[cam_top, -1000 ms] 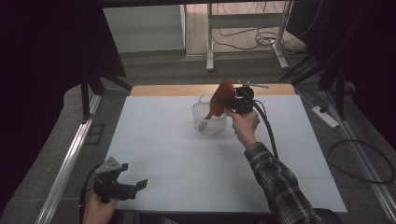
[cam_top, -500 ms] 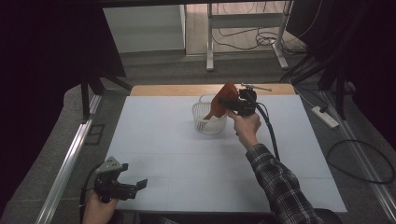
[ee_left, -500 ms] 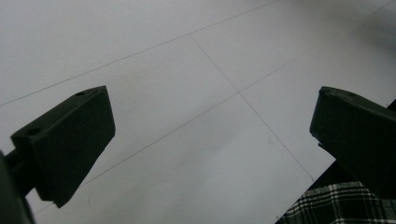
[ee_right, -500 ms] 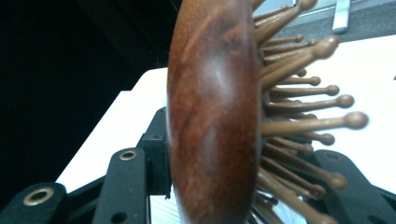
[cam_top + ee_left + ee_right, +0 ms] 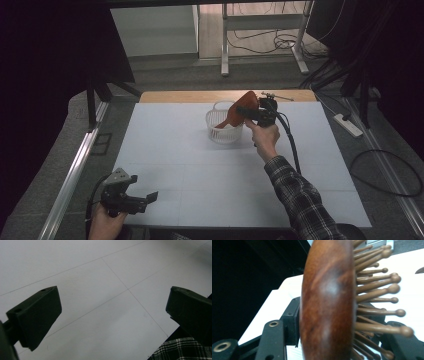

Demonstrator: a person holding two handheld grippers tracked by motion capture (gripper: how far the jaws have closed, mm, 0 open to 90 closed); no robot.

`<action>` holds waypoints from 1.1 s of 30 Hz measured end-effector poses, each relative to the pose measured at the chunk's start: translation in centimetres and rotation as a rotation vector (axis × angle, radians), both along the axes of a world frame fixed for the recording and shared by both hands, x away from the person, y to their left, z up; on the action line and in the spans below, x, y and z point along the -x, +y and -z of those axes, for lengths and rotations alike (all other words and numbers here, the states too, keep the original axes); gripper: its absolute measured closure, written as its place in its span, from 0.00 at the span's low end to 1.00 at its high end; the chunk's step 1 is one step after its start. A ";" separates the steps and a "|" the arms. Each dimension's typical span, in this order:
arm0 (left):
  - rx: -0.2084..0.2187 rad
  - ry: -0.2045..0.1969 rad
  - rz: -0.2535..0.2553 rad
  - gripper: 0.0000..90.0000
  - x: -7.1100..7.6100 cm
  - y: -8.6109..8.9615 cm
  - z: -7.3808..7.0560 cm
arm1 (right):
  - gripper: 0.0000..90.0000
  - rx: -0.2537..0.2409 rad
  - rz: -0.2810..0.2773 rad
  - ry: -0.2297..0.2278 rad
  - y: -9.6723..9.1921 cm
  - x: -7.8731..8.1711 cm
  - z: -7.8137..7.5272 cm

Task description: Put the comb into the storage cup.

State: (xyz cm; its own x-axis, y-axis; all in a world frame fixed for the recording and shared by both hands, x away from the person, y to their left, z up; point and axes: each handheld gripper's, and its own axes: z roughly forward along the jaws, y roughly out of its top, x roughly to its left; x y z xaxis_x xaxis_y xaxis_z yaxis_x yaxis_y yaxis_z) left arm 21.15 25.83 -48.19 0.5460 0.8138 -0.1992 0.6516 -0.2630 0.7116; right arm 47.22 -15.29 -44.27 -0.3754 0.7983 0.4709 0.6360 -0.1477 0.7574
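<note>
A reddish-brown wooden hairbrush (image 5: pixel 239 114) with round-tipped wooden bristles stands tilted over a white slatted basket (image 5: pixel 220 131) at the far middle of the white table (image 5: pixel 200 170), its lower end inside the basket. My right gripper (image 5: pixel 246 111) is around the brush head (image 5: pixel 327 300). Its jaws have just been opening: the brush's back lies against one jaw and the bristles point at the other, with no firm squeeze showing. My left gripper (image 5: pixel 142 189) rests at the near left corner, its jaws (image 5: pixel 115 312) wide apart over bare table.
A thin metal tool (image 5: pixel 277 96) lies on the wooden far edge of the table. A power strip (image 5: pixel 348 125) and cables lie on the floor to the right. An aluminium rail (image 5: pixel 75 170) runs along the left side.
The right gripper and the brush have sunk slightly toward the basket. The left gripper has not moved.
</note>
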 end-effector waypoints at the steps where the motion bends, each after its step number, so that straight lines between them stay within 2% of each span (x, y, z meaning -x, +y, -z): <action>1: 0.000 0.001 -0.001 0.00 0.0 0.0 0.0 | 0.48 0.006 0.005 0.001 0.0 0.0 0.0; 7: 0.004 0.005 -0.004 0.00 0.0 0.0 0.0 | 0.45 0.019 0.002 0.001 -0.1 0.0 0.1; 22: 0.005 0.007 -0.004 0.00 0.0 0.1 0.0 | 0.32 0.122 -0.016 -0.003 0.2 0.1 0.5; 33: 0.005 0.006 -0.005 0.00 0.0 0.1 0.0 | 0.23 0.152 -0.044 -0.022 0.2 0.2 0.3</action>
State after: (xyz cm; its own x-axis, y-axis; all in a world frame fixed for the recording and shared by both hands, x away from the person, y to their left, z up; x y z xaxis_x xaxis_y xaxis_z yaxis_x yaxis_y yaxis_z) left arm 21.18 25.92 -48.19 0.5409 0.8154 -0.2062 0.6569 -0.2565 0.7090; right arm 46.99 -15.07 -44.58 -0.4207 0.8422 0.3372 0.6224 -0.0025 0.7827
